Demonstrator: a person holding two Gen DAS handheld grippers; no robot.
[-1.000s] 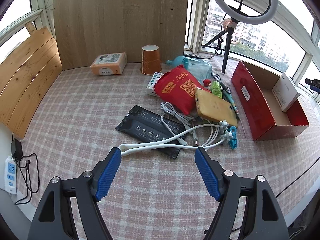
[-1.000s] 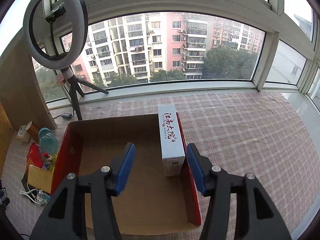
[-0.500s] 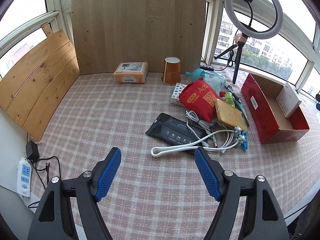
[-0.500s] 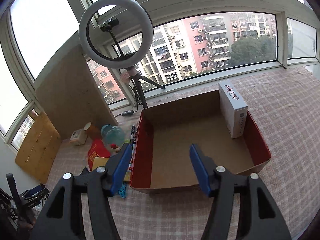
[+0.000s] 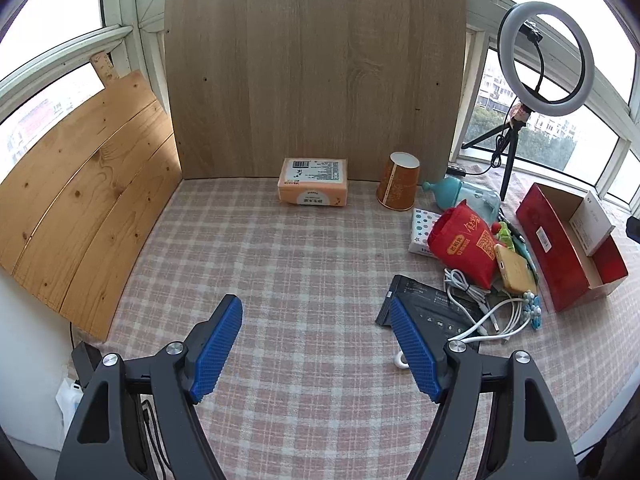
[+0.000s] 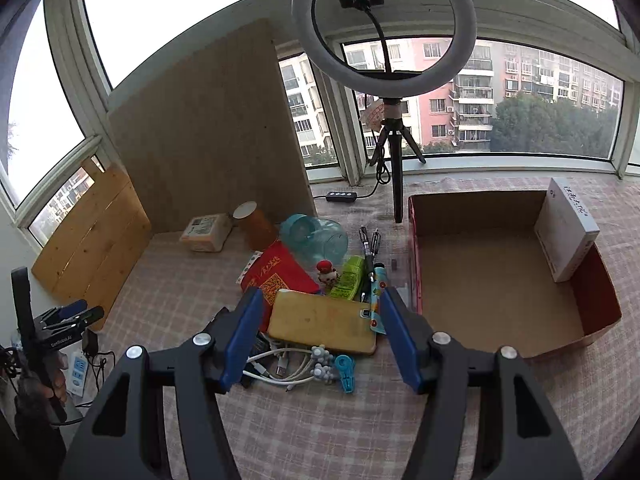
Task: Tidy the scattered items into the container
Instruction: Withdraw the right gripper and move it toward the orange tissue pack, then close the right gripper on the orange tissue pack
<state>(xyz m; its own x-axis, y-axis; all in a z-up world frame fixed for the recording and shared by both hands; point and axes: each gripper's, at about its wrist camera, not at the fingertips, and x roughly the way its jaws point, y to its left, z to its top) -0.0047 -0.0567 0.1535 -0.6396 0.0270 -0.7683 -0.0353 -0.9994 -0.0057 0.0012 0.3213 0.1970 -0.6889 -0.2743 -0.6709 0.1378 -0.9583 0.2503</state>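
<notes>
A red cardboard box stands at the right with a white carton leaning inside; it also shows in the left wrist view. The scattered pile lies left of it: a yellow phone, red pouch, teal bottle, green packet, pens, white cables and a black pack. My right gripper is open and empty, hovering over the phone. My left gripper is open and empty above bare checked cloth, left of the pile.
An orange paper cup and an orange tissue pack stand near the wooden back board. A ring light on a tripod stands behind the pile. A wooden panel leans at the left. A power strip lies beside the table.
My right gripper has swung left from over the box to over the pile. My left gripper has pulled back and left, so the pile now sits at its right.
</notes>
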